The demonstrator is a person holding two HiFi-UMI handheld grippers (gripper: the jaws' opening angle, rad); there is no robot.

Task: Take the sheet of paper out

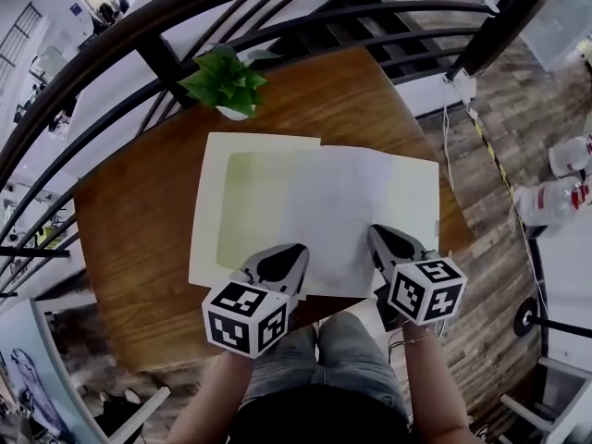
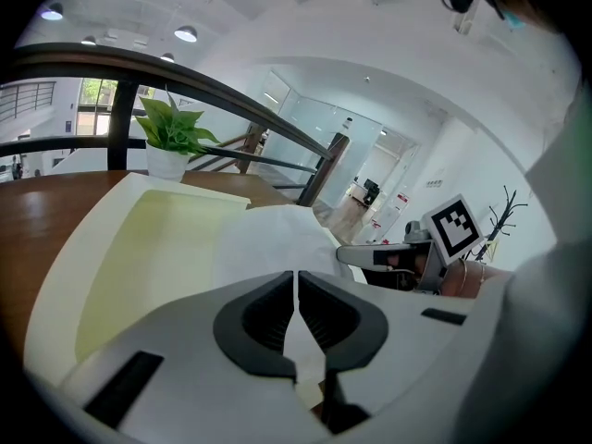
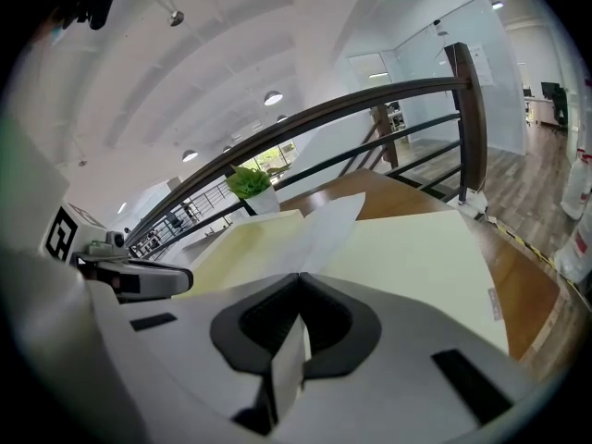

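Sheet of paper (image 1: 356,213) pinched on both sides, near edge of the table (image 1: 129,239)
Left gripper (image 1: 294,252) and right gripper (image 1: 379,239) each have jaws squeezed fully together on the sheet's near edge; it's lying partly over a pale yellow folder (image 1: 242,202).

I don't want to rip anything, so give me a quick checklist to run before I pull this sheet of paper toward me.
1. Left gripper shut on the sheet of paper: ok, near edge pinched.
2. Right gripper shut on the same edge: ok.
3. Sheet lying flat: not ok, it bows up ahead of the grippers.
4. Sheet free of the folder: cannot tell, it overlaps the folder.
5. Plant out of the way: ok, it stands apart at the far edge of the table.
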